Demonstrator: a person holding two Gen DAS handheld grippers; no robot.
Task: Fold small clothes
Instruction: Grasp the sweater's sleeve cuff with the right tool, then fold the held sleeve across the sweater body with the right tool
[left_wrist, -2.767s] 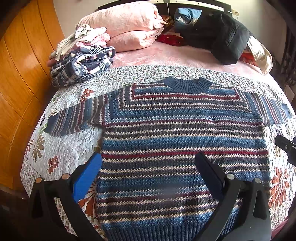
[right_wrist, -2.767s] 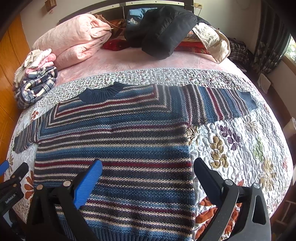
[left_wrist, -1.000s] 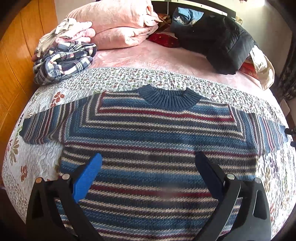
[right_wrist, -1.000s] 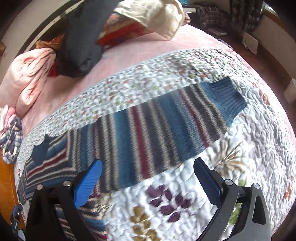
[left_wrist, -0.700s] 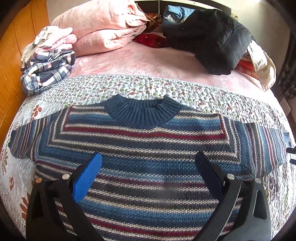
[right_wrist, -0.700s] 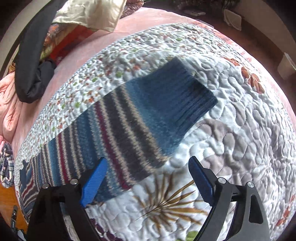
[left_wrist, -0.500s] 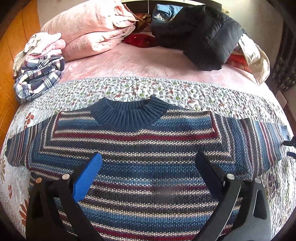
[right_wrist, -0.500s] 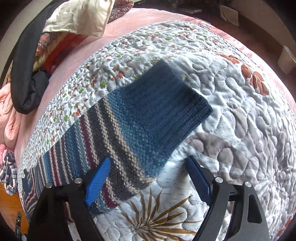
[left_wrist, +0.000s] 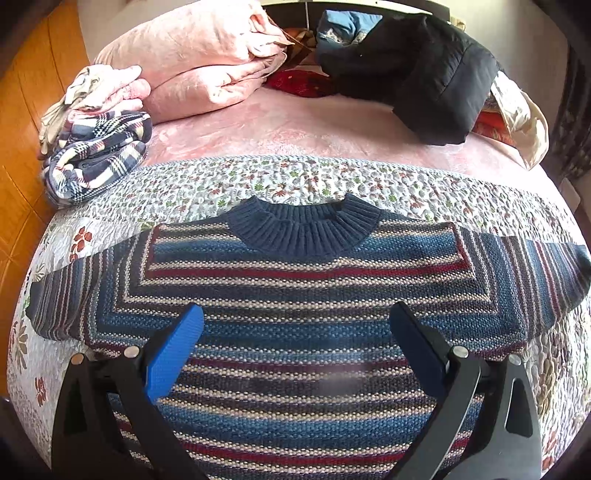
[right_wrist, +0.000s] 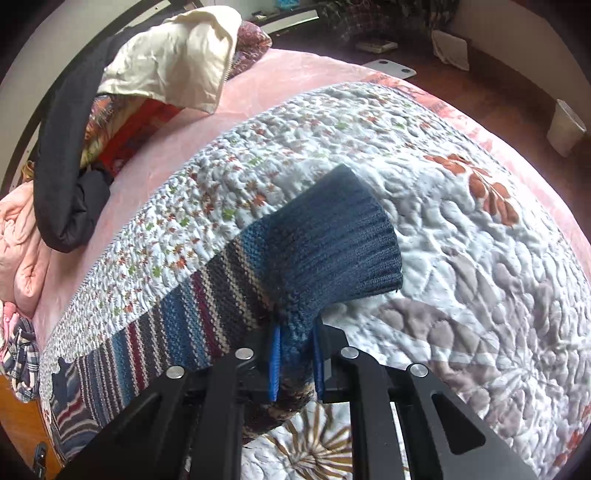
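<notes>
Right gripper (right_wrist: 295, 363) first: its 2 blue-padded jaws are clenched on the near edge of the sleeve, just behind the dark blue ribbed cuff (right_wrist: 343, 240), at lower centre of the right wrist view. The knit bunches up between the pads and the cuff stands lifted off the quilt.

Over to the left gripper (left_wrist: 295, 354): jaws spread wide, released, holding nothing, hovering over the chest of the blue, red and cream striped knitted sweater (left_wrist: 303, 295). The sweater lies flat, front up, filling the middle of the left wrist view, its navy ribbed collar (left_wrist: 303, 232) toward the top, both sleeves stretched out to the sides.

Under it, the white floral quilted bedspread (left_wrist: 295, 181). Upper left, a folded navy plaid garment (left_wrist: 96, 155); upper right, a black puffer jacket (left_wrist: 436, 85).
</notes>
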